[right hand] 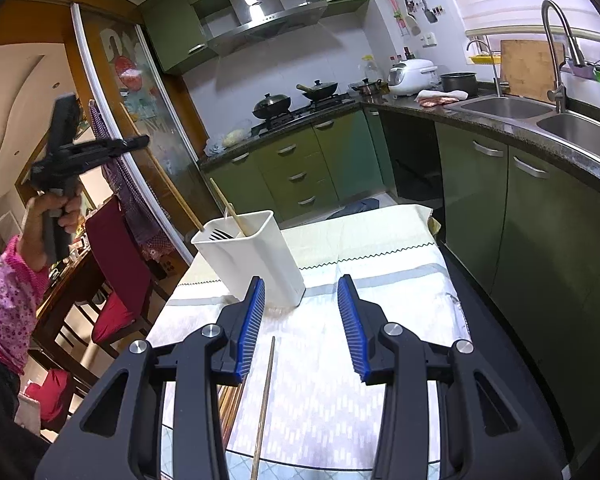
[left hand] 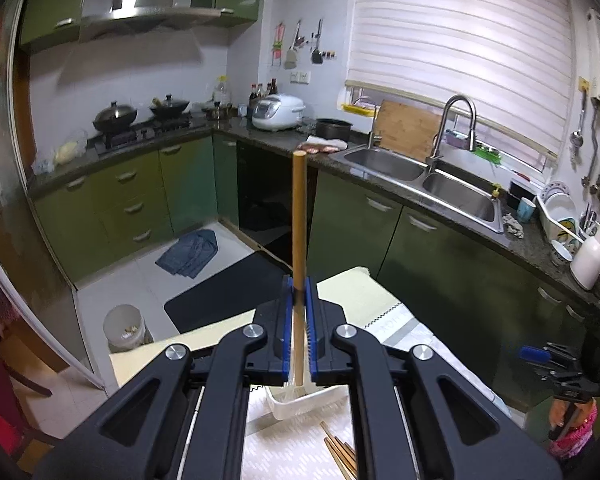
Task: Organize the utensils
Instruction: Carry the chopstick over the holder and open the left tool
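My left gripper (left hand: 299,292) is shut on a wooden chopstick (left hand: 299,216) that stands upright, its lower end over the white utensil holder (left hand: 296,402). In the right wrist view the left gripper (right hand: 140,142) is raised at the left, above the holder (right hand: 256,260), with the chopstick (right hand: 160,172) slanting down to it. The holder has a fork (right hand: 220,235) and another chopstick (right hand: 230,210) in it. My right gripper (right hand: 301,312) is open and empty, low over the table. Loose chopsticks (right hand: 265,400) lie on the cloth below it; they also show in the left wrist view (left hand: 340,454).
The table (right hand: 380,240) has a pale cloth and stands beside green cabinets (right hand: 540,240) and a counter with a double sink (left hand: 420,178). A red chair (right hand: 116,264) stands at the table's left. A bin (left hand: 125,328) and a rag (left hand: 190,252) are on the floor.
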`<action>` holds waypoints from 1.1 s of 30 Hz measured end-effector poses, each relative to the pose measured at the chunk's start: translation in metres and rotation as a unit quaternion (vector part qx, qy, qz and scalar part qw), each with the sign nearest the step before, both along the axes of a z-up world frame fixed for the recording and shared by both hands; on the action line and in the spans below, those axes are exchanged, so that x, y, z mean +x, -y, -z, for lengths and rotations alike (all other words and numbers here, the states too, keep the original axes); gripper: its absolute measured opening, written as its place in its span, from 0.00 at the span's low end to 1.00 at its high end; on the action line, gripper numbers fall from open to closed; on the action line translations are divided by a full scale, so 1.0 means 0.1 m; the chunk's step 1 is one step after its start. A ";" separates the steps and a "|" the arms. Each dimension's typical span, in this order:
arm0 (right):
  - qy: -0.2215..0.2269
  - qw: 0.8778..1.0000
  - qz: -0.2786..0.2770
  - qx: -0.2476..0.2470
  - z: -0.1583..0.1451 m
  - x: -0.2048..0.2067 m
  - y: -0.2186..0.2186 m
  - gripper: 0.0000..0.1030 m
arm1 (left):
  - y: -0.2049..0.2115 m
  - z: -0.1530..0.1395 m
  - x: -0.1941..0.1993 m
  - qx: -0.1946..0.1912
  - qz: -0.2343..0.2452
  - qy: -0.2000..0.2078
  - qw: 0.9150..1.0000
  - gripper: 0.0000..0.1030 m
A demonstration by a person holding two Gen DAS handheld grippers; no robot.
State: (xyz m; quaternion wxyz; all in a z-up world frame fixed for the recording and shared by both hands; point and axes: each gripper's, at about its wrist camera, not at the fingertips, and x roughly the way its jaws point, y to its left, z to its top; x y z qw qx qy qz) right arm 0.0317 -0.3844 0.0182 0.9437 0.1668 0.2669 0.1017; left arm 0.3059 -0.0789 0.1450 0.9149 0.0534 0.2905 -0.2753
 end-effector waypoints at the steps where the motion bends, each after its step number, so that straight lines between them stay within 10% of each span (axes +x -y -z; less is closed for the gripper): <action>1: -0.001 1.000 0.001 0.000 -0.01 0.00 0.00 0.37 | 0.01 0.09 0.05 0.002 0.000 -0.007 1.000 0.06; 15: -0.015 1.000 0.000 0.000 0.08 0.00 -0.02 0.37 | 0.24 0.99 0.25 0.068 -0.006 -0.084 0.994 0.07; 25: -0.051 0.998 -0.015 -0.034 0.10 0.11 -0.18 0.43 | 0.30 0.98 -0.23 0.090 -0.014 -0.089 0.992 0.56; 33: -0.086 0.994 -0.045 -0.054 0.32 0.28 -0.42 0.58 | 0.35 2.24 -0.78 0.157 -0.037 -0.269 0.950 0.56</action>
